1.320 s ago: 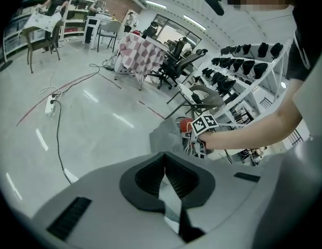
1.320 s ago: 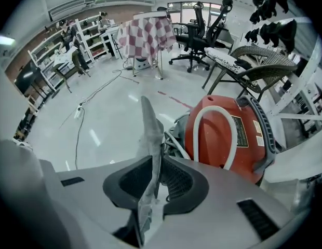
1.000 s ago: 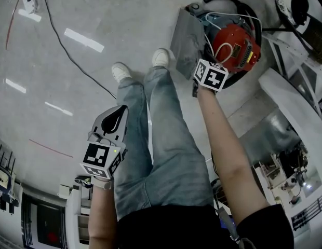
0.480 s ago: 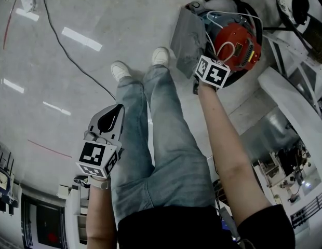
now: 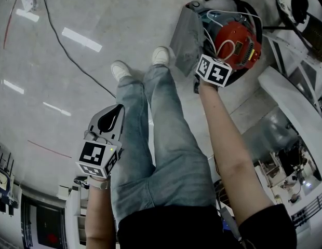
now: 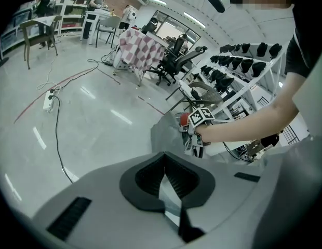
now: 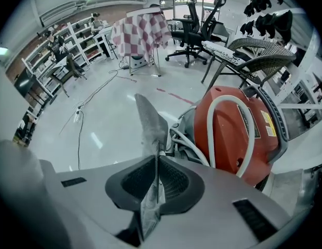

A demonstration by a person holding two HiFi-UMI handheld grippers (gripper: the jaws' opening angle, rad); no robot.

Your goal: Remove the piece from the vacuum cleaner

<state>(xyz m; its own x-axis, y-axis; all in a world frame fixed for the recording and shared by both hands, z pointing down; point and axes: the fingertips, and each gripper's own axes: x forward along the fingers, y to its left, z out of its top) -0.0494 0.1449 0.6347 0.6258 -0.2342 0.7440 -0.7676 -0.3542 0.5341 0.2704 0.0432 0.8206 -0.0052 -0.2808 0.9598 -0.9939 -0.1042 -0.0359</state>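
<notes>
Right gripper (image 7: 155, 162) is pinching the thin grey sheet-like piece (image 7: 149, 119), sitting beside the round red vacuum cleaner (image 7: 231, 128); left gripper (image 6: 163, 173) is hanging closed, empty. Risk: piece snagging on white tubing (image 7: 189, 145), slipping from the pinch if yanked

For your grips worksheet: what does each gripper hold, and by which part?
The right gripper pinches the grey piece by its edge; the left gripper holds nothing.
</notes>
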